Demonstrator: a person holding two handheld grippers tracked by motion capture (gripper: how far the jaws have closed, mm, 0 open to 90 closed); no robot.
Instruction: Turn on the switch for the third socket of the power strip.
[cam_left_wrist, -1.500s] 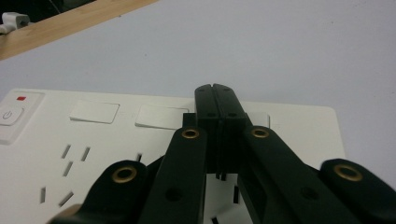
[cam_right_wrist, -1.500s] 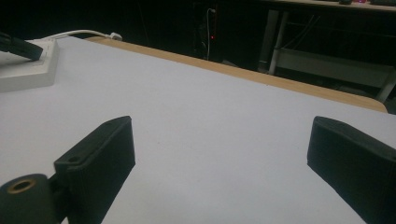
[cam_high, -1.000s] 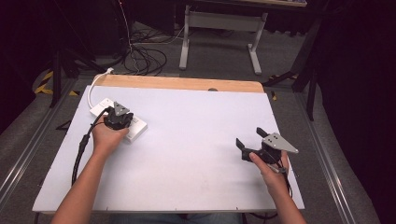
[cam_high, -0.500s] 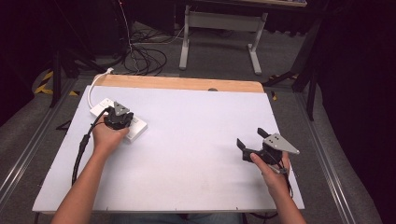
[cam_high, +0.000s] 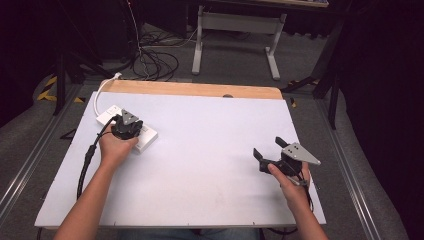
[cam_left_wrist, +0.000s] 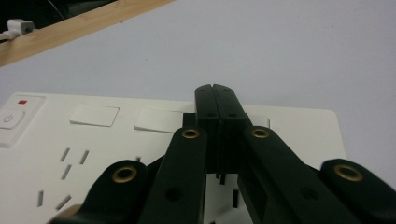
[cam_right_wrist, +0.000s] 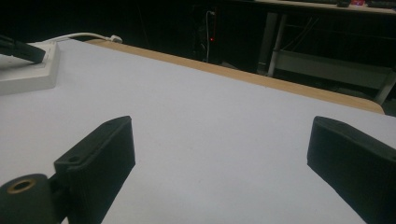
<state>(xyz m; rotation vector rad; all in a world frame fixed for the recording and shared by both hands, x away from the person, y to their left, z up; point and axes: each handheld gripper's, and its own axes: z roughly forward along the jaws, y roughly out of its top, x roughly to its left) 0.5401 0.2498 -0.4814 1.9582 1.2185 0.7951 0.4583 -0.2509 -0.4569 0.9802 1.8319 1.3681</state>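
Observation:
A white power strip (cam_high: 146, 141) lies flat at the table's left rear, with a power button and several sockets on its top face (cam_left_wrist: 289, 126). My left gripper (cam_high: 126, 127) hovers right over it, pointing down at its surface. Its jaws are pressed together at the tips (cam_left_wrist: 215, 91), and a dark part sits under them that I cannot identify. Over bare table at the right, my right gripper (cam_high: 268, 147) stands open with nothing between its fingers (cam_right_wrist: 219, 144). It points toward the strip (cam_right_wrist: 28, 70), which is far off.
The white table top (cam_high: 210, 165) has a wooden strip (cam_high: 200, 90) along its far edge. The power strip's white cable (cam_high: 102, 90) runs off the back left corner. Beyond the table are a floor with black cables (cam_high: 150, 60) and a metal desk frame (cam_high: 235, 22).

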